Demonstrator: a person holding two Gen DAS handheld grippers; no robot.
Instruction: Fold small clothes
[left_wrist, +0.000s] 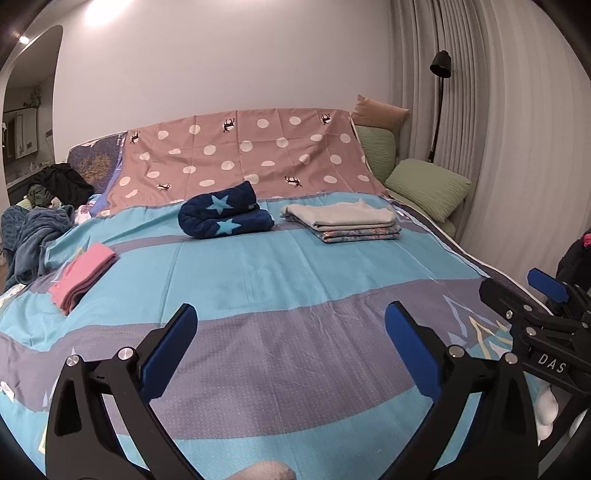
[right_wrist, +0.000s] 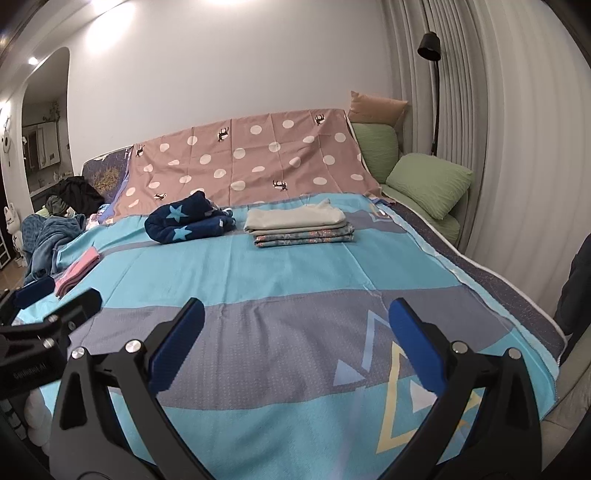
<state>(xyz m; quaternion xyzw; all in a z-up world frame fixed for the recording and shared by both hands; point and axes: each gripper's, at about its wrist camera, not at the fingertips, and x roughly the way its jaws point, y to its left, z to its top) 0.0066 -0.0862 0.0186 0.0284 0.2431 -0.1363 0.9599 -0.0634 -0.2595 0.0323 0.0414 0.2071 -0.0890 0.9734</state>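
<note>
Nearest each camera, both grippers hover side by side above the bed with their blue-padded fingers spread wide and nothing between them: the left gripper (left_wrist: 290, 336) over the grey-violet band of the bedspread (left_wrist: 295, 280), the right gripper (right_wrist: 297, 332) over the same band beside a printed yellow triangle (right_wrist: 399, 417). Each also shows at the edge of the other's view, and neither touches any cloth. Further out on the turquoise stretch, toward the left edge of the bed, lies a pink folded garment (left_wrist: 83, 275), flat and alone. Beyond the middle, two piles sit apart from each other: a navy fleece piece with pale blue stars (left_wrist: 225, 216), rolled or folded thick, and to its right a neat stack of folded clothes (left_wrist: 341, 219) with a cream piece on top and floral-patterned pieces under it. Behind them a dusty-pink sheet with white dots (left_wrist: 251, 155) is draped up against the wall. At the far left, an unsorted heap of clothes (left_wrist: 40, 206), teal and dark pieces tangled together, lies just off the spread. At the far right, green pillows (left_wrist: 428, 188) and a tan cushion (left_wrist: 380, 112) lean in the corner, with a black floor lamp (left_wrist: 439, 96) standing before pale pleated curtains (left_wrist: 498, 129). No basket or box shows in either view.
</note>
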